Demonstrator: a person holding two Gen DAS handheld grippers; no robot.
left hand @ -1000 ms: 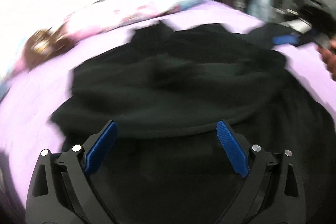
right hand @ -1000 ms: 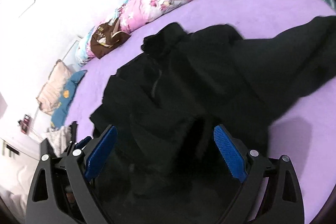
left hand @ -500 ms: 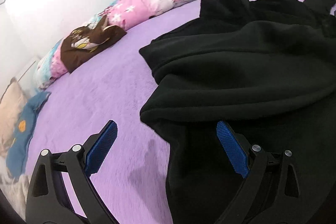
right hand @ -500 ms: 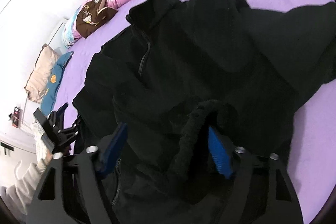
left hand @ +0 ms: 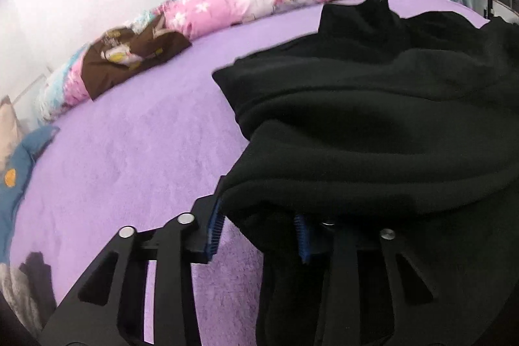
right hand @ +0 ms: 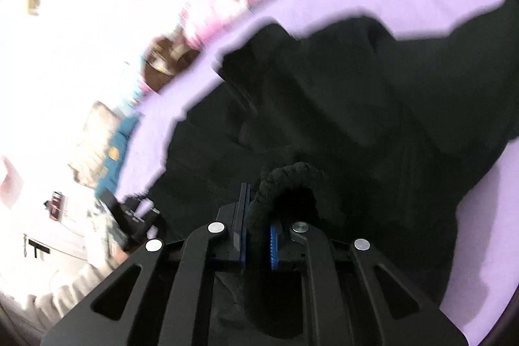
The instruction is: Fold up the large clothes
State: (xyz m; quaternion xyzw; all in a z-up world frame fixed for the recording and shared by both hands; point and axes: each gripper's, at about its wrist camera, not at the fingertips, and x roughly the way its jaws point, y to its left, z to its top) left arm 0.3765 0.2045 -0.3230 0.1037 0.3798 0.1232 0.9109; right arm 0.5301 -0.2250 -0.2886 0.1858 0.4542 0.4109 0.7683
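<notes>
- A moment ago both tongs were spread wide above the black fleece jacket (left hand: 373,125). Now both have bitten its edge, so a fold can start.
- The left gripper (left hand: 258,231) pinches the near edge, pads partly hidden.
- The right gripper (right hand: 258,244) squeezes a thick rolled hem, probably the bottom.
- The jacket lies spread on the purple bed (left hand: 129,151).
</notes>
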